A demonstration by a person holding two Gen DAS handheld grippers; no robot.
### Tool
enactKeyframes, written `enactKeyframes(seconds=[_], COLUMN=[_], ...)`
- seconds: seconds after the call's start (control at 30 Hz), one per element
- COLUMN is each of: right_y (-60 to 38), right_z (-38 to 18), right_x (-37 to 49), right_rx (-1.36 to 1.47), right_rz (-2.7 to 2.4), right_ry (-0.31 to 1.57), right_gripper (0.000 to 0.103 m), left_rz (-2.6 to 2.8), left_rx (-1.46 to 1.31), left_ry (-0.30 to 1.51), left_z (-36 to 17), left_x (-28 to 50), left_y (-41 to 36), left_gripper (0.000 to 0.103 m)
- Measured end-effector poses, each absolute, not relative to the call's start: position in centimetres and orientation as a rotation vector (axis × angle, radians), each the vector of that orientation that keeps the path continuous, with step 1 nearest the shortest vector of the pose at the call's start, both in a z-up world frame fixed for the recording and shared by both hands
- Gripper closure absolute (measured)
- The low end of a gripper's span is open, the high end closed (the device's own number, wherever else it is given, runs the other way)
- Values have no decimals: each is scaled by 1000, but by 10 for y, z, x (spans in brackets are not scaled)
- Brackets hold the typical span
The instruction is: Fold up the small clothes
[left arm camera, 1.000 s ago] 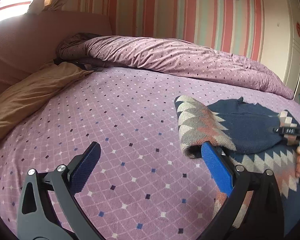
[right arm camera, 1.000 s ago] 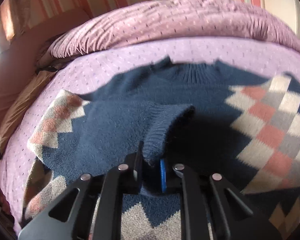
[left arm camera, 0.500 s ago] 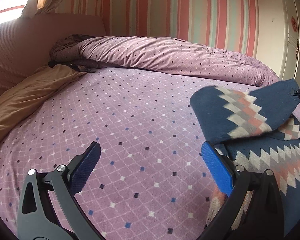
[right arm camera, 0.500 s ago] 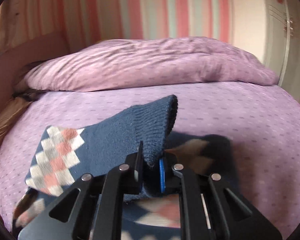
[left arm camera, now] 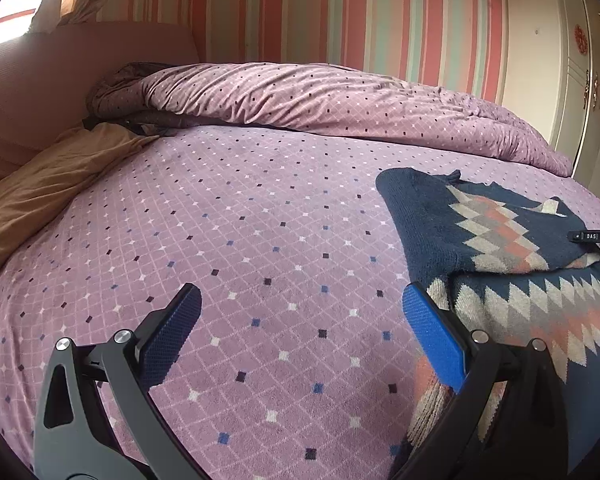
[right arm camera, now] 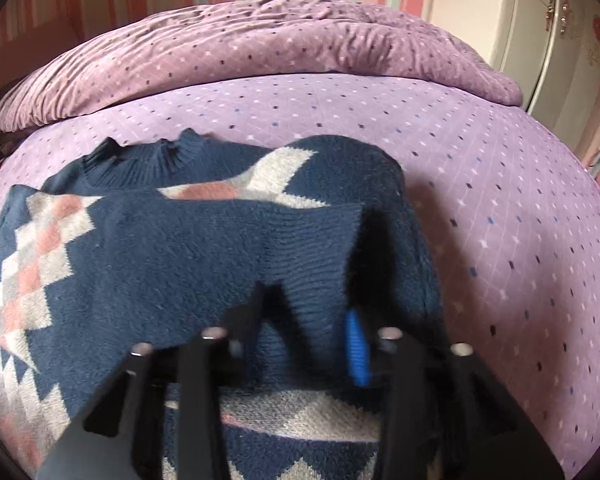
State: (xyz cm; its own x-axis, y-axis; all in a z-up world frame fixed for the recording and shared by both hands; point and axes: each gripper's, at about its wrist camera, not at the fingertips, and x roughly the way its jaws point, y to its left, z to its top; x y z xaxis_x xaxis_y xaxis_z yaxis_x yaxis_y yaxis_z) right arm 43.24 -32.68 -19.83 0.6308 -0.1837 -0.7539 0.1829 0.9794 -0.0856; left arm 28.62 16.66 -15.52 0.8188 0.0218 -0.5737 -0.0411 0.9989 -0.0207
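sleeve fold: right gripper (right arm camera: 308, 320) jaws opening, cuff (right arm camera: 320, 280) between them; left gripper (left arm camera: 300, 332) open, empty. next, fold sweater (left arm camera: 480, 240) body.

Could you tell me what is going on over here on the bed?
A person is folding a small navy patterned sweater on the purple bed cover. The right gripper has laid a sleeve across the body and is opening, the cuff still between its fingers. The left gripper hangs open beside the sweater's edge, holding nothing.
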Motion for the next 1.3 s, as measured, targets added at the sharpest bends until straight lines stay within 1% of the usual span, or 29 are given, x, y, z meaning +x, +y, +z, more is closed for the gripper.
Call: enactKeyframes(seconds=[0.03,0.07,0.1,0.17,0.27,0.37,0.47,0.5,0.53,0.63,0.77,0.9,0.97,1.03,1.07,1.17,1.3], right_y=[-324,-322,-316,-303,-279,-272,-279,-291,-299,-301,-325,-369,-380,-384,-382,-364,-360], right_z=[-196,-193,-186,-171,-151,-159,-198,-212,-214,-199,-168,-174,-184,-206,-214,-218,-196], right_x=[431,429,426,417,412,424,445,449,448,447,457,495,516,532,538,545,521], right_rx=[-19,-42,-83,-158,-204,-170,-181,-95,-25,-14,54,283,328,355,354,209,187], right_rz=[-218,-229,-246,-244,-99,-6,-78,-77,-68,-44,-48,-7,2,-8,-5,-17,-30], right_ry=[863,864,838,775,675,717,863,909,907,888,796,845,881,955,977,1015,963], right_gripper=[43,19,14,13,8,8,7,5,5,5,5,3,3,1,1,1,2], left_rz=[31,30,31,26,21,0,-48,-64,-75,-118,-141,-102,-79,-58,-40,6,3], left_rx=[-30,-31,-32,-31,-35,-22,-1,7,8,20,11,54,65,79,89,66,41], left_ry=[612,612,611,612,605,608,597,590,592,601,622,658,679,715,761,892,888], left_z=[-156,-156,-155,-154,-149,-143,-131,-125,-123,-115,-112,-129,-142,-158,-171,-206,-205], left_x=[286,286,286,285,285,293,306,315,321,349,381,412,427,443,454,477,475], left_y=[166,166,166,164,160,144,116,101,94,57,20,-9,-16,-20,-21,-16,-13], left_gripper=[3,3,3,3,3,3,3,3,3,3,3,3,3,3,3,3,3])
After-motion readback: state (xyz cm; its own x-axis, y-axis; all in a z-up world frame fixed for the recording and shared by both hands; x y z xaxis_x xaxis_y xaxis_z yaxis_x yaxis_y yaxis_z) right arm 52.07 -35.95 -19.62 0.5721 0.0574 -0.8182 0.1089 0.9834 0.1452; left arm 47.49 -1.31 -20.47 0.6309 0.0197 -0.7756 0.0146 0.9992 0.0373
